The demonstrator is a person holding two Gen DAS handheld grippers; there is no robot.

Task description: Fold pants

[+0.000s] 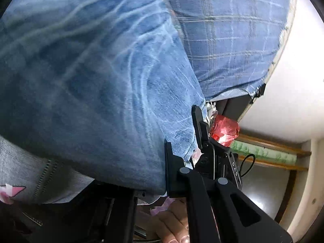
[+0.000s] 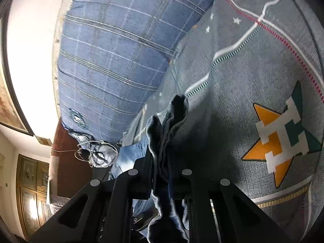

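Denim fills the left wrist view: the pants [image 1: 91, 81] hang wide across the left and centre, their near-right edge pinched between the fingers of the left gripper [image 1: 182, 139]. Behind them, to the right, lies a blue plaid cover [image 1: 228, 40]. Only the right wrist view shows the grey star-patterned blanket [image 2: 253, 91] (orange star at right), where the right gripper [image 2: 164, 174] pinches a bunched fold of the jeans.

Faded blue denim pants [image 1: 97, 85], whitish creases across them, hang bunched; a gathered fold [image 2: 168, 141] stands upright.
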